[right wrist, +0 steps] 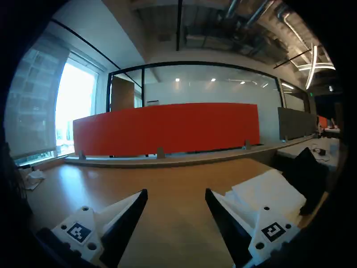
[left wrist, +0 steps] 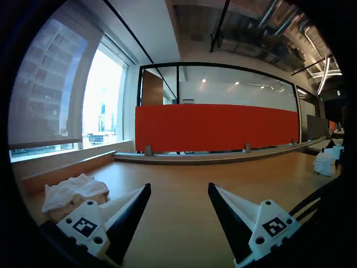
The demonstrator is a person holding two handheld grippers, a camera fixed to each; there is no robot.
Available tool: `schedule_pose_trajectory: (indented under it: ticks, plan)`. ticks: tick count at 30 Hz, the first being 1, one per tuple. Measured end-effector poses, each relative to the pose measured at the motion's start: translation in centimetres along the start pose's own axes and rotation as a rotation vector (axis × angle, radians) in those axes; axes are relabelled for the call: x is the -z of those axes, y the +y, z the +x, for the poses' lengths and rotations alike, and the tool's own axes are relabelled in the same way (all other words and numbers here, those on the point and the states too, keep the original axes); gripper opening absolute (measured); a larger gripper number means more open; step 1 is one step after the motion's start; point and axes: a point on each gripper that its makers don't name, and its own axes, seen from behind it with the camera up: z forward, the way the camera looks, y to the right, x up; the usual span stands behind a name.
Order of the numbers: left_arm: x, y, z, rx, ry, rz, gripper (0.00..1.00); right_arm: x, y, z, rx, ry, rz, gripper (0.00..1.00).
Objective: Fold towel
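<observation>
A crumpled white towel (left wrist: 73,192) lies in a heap on the wooden table (left wrist: 187,187), at the left beside my left gripper's left finger. My left gripper (left wrist: 179,188) is open over bare wood, with nothing between its fingers. A stack of folded white towels (left wrist: 325,163) sits at the far right of the left gripper view. In the right gripper view, folded white towels (right wrist: 272,192) lie just right of my right gripper (right wrist: 176,193), which is open and holds nothing. A small crumpled white towel (right wrist: 33,178) shows at the far left of that view.
A red divider panel (left wrist: 216,127) stands along the table's far edge, with a glass wall behind it. A window (left wrist: 102,105) and a low ledge run along the left. A dark object (right wrist: 305,176) rests beside the folded towels at the right.
</observation>
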Motion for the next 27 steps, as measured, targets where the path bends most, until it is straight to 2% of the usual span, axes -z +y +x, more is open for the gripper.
schedule_pose_trajectory:
  ticks: [21, 27]
  plan:
    - [-0.1, 0.0, -0.1, 0.000, 0.000, 0.000, 0.95, 1.0, -1.1, 0.3, 0.069, 0.048, 0.008, 1.00]
    - [-0.1, 0.0, -0.1, 0.000, 0.000, 0.000, 0.95, 0.9, -1.2, 0.3, 0.068, 0.048, 0.009, 1.00]
